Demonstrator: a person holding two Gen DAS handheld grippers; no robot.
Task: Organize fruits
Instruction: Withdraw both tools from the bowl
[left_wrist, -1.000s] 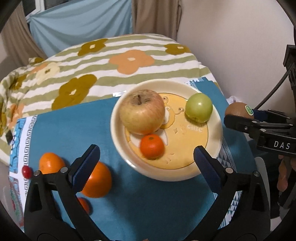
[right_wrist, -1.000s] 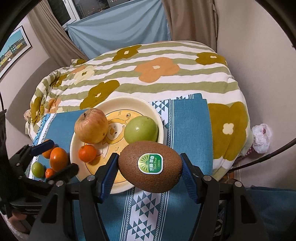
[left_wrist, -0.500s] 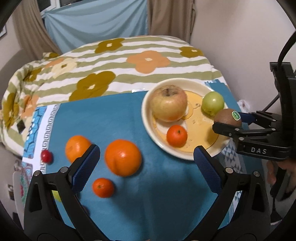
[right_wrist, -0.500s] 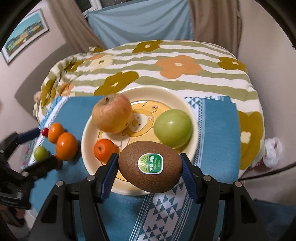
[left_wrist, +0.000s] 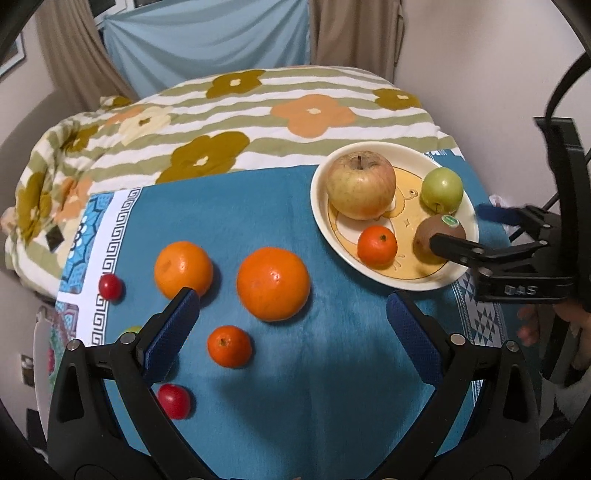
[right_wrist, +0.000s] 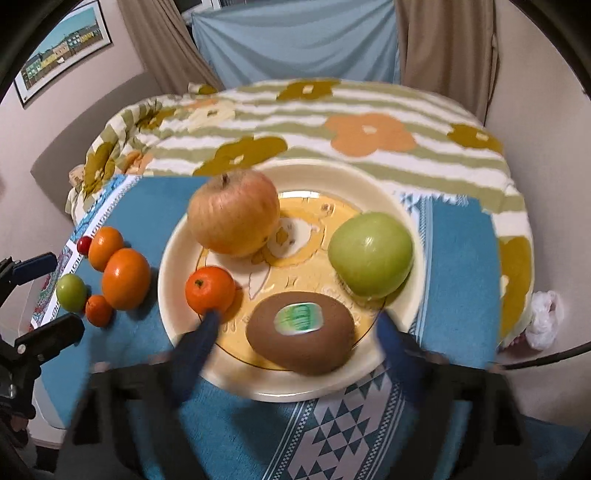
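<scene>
A cream plate (right_wrist: 177, 258) (left_wrist: 391, 284) holds a large apple (right_wrist: 233, 212), a green apple (right_wrist: 370, 254), a small mandarin (right_wrist: 209, 289) and a brown kiwi (right_wrist: 300, 331) with a green sticker. My right gripper (right_wrist: 295, 332) is open, its blurred fingers standing apart on either side of the kiwi, which rests on the plate. My left gripper (left_wrist: 291, 321) is open and empty above the blue cloth, near a big orange (left_wrist: 272, 283), a second orange (left_wrist: 183, 268) and a small mandarin (left_wrist: 229, 346).
Two red cherry tomatoes (left_wrist: 110, 287) (left_wrist: 173, 400) and a small green fruit (right_wrist: 71, 292) lie on the blue cloth (left_wrist: 332, 369) at the left. A flowered striped blanket (left_wrist: 258, 110) lies behind. A wall stands close on the right.
My right gripper has lowered the kiwi onto the plate and opened, letting it go. My left gripper has drawn back to the left, over the loose oranges.
</scene>
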